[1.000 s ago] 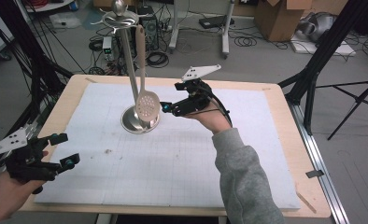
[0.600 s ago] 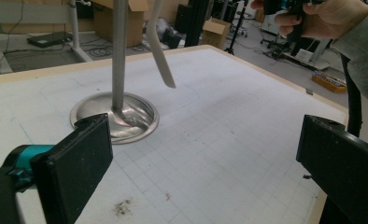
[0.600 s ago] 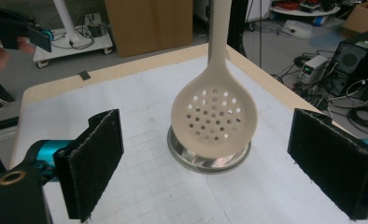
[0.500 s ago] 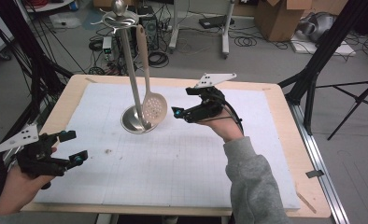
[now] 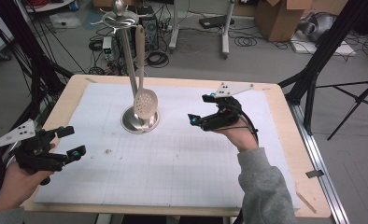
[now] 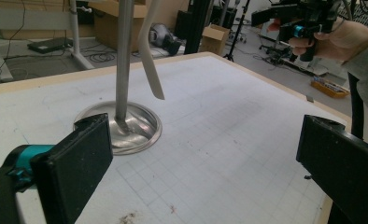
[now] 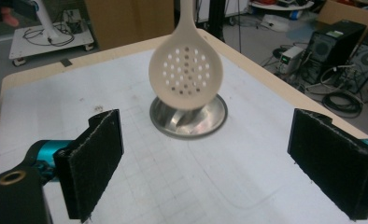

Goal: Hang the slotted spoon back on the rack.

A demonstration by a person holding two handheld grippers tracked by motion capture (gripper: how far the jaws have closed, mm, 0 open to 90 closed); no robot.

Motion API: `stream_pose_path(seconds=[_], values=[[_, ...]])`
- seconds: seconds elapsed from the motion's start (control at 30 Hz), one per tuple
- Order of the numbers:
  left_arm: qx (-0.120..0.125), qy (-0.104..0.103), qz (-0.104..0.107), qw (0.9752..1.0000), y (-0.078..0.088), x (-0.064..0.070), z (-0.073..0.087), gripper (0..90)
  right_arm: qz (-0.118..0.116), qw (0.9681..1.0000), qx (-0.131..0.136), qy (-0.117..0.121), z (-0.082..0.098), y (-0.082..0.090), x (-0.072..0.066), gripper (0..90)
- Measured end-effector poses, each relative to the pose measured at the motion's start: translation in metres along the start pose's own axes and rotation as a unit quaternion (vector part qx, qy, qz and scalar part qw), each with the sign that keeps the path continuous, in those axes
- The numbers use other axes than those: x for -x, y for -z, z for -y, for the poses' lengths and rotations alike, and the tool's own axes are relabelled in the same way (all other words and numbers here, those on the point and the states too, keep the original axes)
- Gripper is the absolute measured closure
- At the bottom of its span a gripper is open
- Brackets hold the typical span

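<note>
Here's the table (image 5: 285, 154), a wide board under a white gridded mat (image 5: 182, 163), and nearly all of that mat lies bare, so there is plenty of room to swing either tool. The board's edges run well outside both sets of jaws; beyond them the floor is all cables and boxes, so anything dropped past an edge is gone.

Next, the metal stand (image 5: 128, 70): a round dish base straight ahead of the right gripper (image 5: 197, 108) and ahead-left of the left gripper (image 5: 71, 141). It looks heavy at the bottom and slim up the pole, so I'd judge a sideways knock could rock it.

Hanging from its top is the slotted spoon (image 5: 144, 101), cream-coloured, probably light stiff plastic with a smooth, slippery finish. In the right gripper view its perforated bowl (image 7: 186, 72) floats dead centre between the pads, farther out, just above the base. It hangs free, so expect it to swing on a touch. The flat handle, just beyond the bowl's neck, looks the best place to pinch; the curved bowl would likely skate off the pads.

Right gripper: jaws spread wide, nothing between them. Left gripper: jaws also wide apart and empty, low near the table's near edge, with the spoon's tip (image 6: 157, 91) well ahead.
</note>
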State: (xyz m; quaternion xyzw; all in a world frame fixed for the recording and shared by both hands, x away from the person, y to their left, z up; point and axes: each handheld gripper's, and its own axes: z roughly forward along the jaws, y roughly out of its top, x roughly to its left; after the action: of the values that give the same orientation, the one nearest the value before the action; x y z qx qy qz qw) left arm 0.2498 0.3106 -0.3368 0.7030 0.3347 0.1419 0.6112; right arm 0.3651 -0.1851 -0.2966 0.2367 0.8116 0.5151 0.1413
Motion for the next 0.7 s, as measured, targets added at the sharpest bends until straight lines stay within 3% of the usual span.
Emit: stream_pose_path(seconds=[0.47,0.7], values=[[0.003,-0.002,-0.004,1.0000,-0.009,-0.002,0.000,4.1,0.007,0.9994,-0.004,-0.033,0.047,0.036,-0.003,9.3],[-0.002,-0.002,0.005,1.0000,-0.014,-0.002,-0.001,4.1,0.025,0.9973,0.031,-0.061,0.070,0.054,-0.003,9.3]])
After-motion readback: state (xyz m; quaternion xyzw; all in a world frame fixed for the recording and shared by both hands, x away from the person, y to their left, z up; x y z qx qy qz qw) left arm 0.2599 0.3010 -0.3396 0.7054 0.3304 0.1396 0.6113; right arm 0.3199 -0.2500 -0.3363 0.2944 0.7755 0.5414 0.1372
